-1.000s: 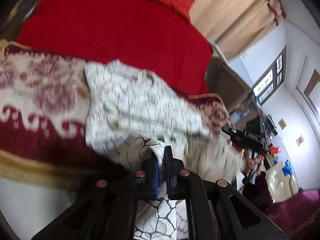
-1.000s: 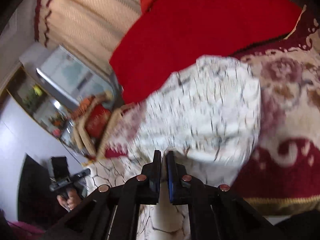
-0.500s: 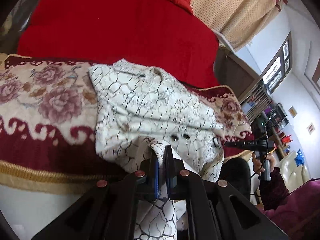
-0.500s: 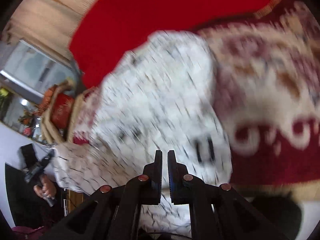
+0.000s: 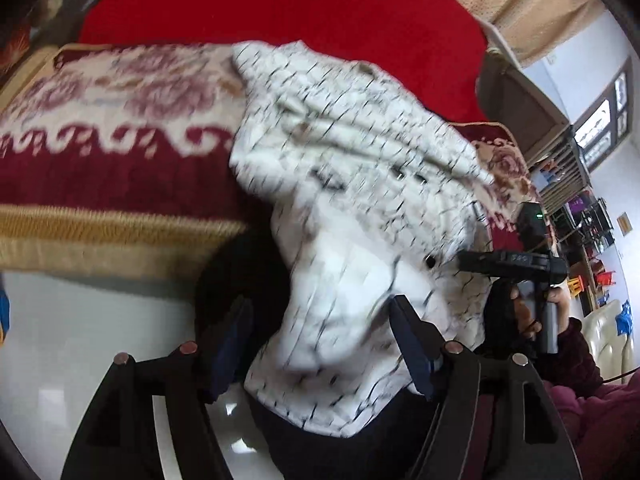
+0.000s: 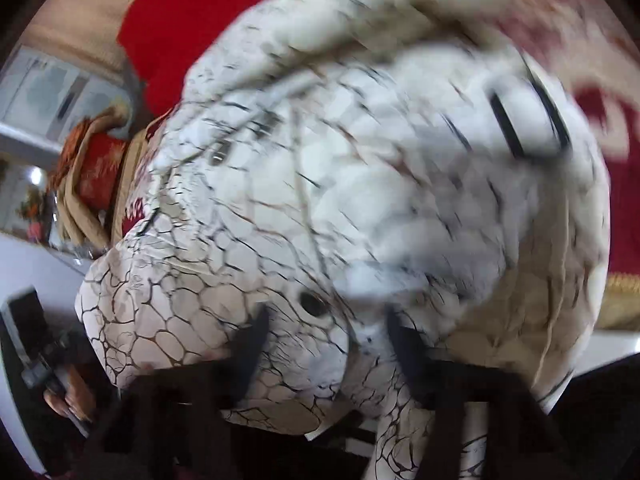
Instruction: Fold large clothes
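A white garment with a black crackle print lies bunched on the floral maroon blanket, its near end hanging over the bed edge. It fills the right wrist view, where black buttons show. My left gripper is open, its fingers spread on either side of the hanging cloth. My right gripper is open too, its dark fingers apart with cloth between them. Both views are motion-blurred.
A red bedspread covers the bed beyond the blanket. White floor lies below the bed edge. The other hand-held gripper shows at the right of the left wrist view. Furniture and shelves stand at the far right.
Both grippers have opened and let go of the garment's edge. The garment has dropped onto the blanket and bed edge, and both cameras have moved closer to it.
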{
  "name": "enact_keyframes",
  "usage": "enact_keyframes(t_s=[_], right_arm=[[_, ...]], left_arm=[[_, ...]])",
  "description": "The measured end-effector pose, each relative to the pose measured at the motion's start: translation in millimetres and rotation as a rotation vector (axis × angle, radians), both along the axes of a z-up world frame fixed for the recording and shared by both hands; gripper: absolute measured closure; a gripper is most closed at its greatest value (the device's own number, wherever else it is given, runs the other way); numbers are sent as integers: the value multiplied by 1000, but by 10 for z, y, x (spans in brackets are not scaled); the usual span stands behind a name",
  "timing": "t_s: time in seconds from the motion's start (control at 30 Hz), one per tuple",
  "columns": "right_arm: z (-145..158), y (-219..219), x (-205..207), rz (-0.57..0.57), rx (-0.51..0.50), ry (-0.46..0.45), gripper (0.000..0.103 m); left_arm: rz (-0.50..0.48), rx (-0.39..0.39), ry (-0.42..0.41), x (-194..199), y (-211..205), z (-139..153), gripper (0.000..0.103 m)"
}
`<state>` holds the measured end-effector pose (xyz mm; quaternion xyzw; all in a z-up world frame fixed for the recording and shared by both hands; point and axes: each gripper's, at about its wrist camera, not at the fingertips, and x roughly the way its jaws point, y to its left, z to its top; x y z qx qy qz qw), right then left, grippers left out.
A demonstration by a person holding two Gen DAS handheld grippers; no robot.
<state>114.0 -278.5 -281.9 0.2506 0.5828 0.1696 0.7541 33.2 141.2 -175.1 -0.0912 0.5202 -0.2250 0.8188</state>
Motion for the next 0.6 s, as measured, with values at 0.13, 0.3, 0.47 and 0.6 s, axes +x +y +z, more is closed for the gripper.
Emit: enact_keyframes(t_s=[0.13,0.3,0.47,0.6], right_arm=[[74,-451,-281,-104,-46,-40,33],[259,-878,-576,-212,-173,-72,15],[-108,-949,-484,-176,-260,-53,11],[-541,-868,-259,-128,-277,6,12]], left_arm=[[15,-43,42,-107,117,-150,31],[-1,-121,9,-174,135,-62,28],[-55,-117,2,-207,-57,-69,26],[-56,-145,-26,-256,-73,-65,26]])
